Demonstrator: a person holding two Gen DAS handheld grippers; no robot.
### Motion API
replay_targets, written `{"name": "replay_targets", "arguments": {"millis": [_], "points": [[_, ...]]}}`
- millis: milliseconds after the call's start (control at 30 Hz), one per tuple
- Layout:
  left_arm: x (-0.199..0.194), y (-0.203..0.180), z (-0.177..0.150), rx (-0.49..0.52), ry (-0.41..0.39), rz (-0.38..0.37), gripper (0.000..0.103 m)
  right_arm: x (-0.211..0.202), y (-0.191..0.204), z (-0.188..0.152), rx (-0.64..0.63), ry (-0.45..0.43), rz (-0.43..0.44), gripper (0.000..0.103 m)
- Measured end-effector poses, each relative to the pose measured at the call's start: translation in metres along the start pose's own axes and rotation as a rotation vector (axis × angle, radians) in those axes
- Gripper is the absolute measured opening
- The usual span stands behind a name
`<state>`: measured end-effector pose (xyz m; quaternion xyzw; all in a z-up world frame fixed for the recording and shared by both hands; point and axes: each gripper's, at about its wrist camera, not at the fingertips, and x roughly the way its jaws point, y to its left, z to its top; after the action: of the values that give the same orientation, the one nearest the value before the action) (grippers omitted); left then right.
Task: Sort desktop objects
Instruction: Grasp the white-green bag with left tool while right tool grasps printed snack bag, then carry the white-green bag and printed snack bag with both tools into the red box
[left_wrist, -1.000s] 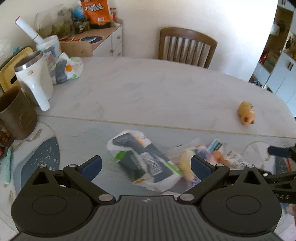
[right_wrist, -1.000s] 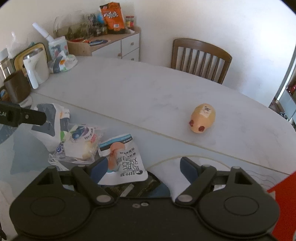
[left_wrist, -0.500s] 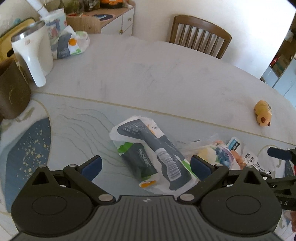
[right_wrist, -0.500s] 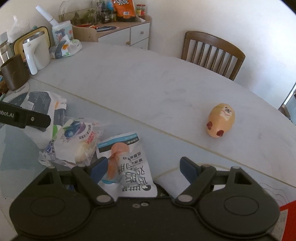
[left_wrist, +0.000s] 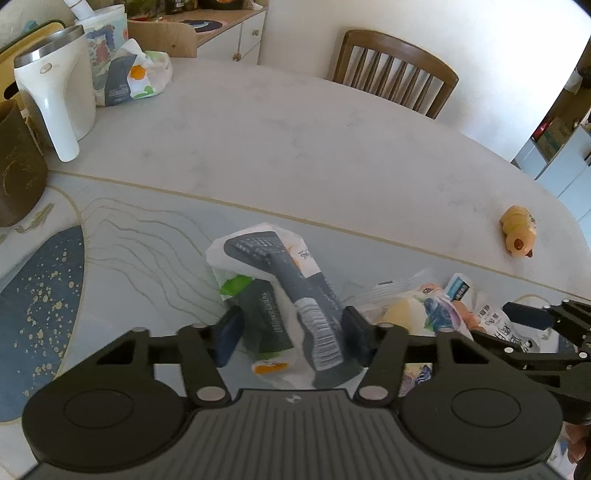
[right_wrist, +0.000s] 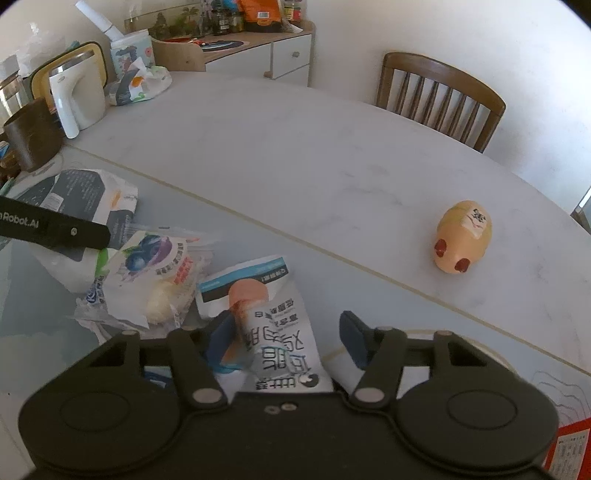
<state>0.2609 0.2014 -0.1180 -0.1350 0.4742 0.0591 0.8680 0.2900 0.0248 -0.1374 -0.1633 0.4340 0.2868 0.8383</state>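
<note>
Now my left gripper (left_wrist: 291, 334) has just closed, fingers pinching the grey packet (left_wrist: 291, 306); my right gripper (right_wrist: 286, 334) has closed around the white sachet (right_wrist: 280, 332), contact unclear.

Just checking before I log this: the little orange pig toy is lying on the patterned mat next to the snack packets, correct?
Not quite. The pig toy is not on the patterned mat; it lies on the bare white table, beyond the mat's edge and apart from the snack packets. The right wrist view shows this most clearly.
</note>
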Motion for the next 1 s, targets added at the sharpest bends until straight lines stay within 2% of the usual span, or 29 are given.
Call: {"name": "replay_targets", "arguments": {"millis": [100, 500, 633, 1000], "points": [[0.0, 0.0, 0.0, -0.003, 0.004, -0.016, 0.04, 0.0, 0.002, 0.001, -0.009, 0.003, 0.003, 0.048], [-0.009, 0.001, 0.001, -0.013, -0.013, -0.052, 0.02, -0.005, 0.004, 0.004, -0.003, -0.002, -0.004, 0.039], [-0.015, -0.001, 0.002, -0.003, -0.028, -0.059, 0.018, -0.011, -0.001, 0.005, 0.018, -0.013, -0.011, 0.034], [-0.032, -0.001, 0.0, 0.006, -0.056, -0.079, 0.017, -0.026, -0.007, 0.005, 0.05, -0.034, -0.013, 0.034]]}}
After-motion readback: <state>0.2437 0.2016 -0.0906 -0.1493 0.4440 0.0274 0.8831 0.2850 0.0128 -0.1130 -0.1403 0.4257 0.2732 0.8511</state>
